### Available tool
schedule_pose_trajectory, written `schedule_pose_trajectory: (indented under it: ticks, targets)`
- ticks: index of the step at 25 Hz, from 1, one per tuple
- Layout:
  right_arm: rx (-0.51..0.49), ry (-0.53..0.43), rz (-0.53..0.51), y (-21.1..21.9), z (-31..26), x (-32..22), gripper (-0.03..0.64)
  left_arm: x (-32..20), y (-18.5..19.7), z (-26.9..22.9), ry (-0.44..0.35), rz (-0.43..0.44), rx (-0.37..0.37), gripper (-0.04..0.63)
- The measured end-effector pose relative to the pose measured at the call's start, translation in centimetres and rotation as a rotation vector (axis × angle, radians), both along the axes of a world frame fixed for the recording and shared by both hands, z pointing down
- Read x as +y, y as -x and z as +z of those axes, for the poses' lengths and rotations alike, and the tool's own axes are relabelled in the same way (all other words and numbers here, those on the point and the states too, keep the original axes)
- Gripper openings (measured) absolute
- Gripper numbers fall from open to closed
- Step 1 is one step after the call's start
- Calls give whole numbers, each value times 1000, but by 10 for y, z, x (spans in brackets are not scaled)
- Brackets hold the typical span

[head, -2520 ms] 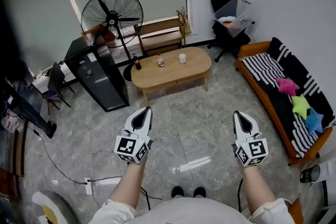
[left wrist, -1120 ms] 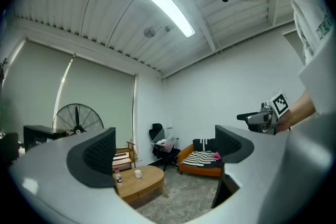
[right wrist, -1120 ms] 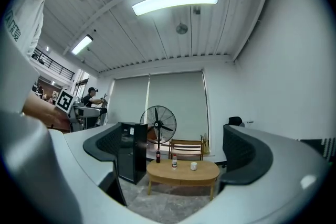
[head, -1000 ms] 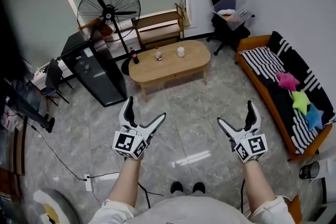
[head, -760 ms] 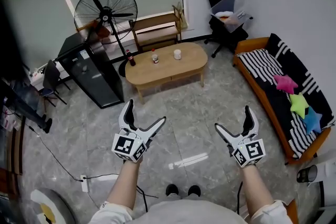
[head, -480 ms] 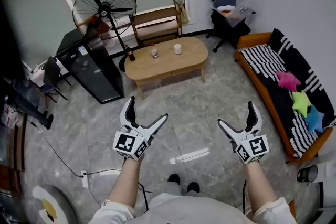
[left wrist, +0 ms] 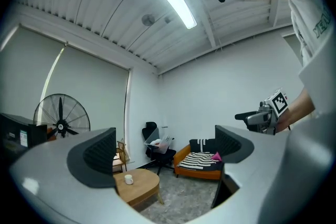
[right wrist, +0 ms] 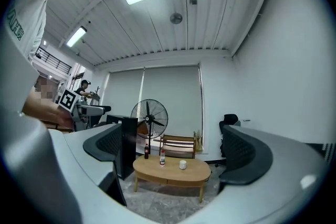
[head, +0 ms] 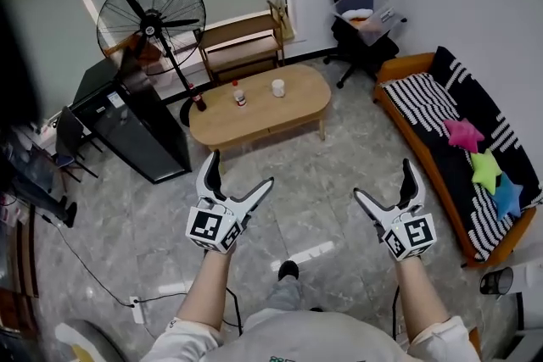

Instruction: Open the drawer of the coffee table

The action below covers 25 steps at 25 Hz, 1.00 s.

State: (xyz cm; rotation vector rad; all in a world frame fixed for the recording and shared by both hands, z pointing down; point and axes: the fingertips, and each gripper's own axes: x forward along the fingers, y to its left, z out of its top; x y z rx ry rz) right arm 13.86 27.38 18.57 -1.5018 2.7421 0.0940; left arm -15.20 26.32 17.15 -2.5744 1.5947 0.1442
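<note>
The oval wooden coffee table (head: 259,106) stands across the room, with its drawer front (right wrist: 182,182) flush in the near side rail. On top are two bottles (head: 239,93) and a white cup (head: 277,87). My left gripper (head: 237,178) is held open over the floor well short of the table. My right gripper (head: 390,192) is open too, level with it on the right. Both hold nothing. The table (right wrist: 170,170) lies between the right jaws in the right gripper view; only its right end (left wrist: 137,186) shows in the left gripper view.
A black cabinet (head: 127,127) and a standing fan (head: 148,17) are left of the table. A wooden bench (head: 242,42) is behind it. An office chair (head: 356,8) and a striped sofa (head: 467,148) with star cushions line the right side. A cable (head: 93,271) crosses the floor at left.
Both grippers were shut 2.5 s ago and have opened wide. I have stepped forward since then; the table sits slightly further left in the head view.
</note>
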Motion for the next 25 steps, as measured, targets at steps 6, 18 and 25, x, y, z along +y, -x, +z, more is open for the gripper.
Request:
schedule_pose_trajectory:
  ticks: [6,18,25]
  targets:
    - [4,0,24,28,-4,-67,589,-73,21,3,9,35,0,565]
    - [-2,-1,26,26,-12,-157,589,-165,16,-2,13,43,0,565]
    - [-14,4,-41,5,-7,-236,589,-226,-4,0,21,-19,-19,565]
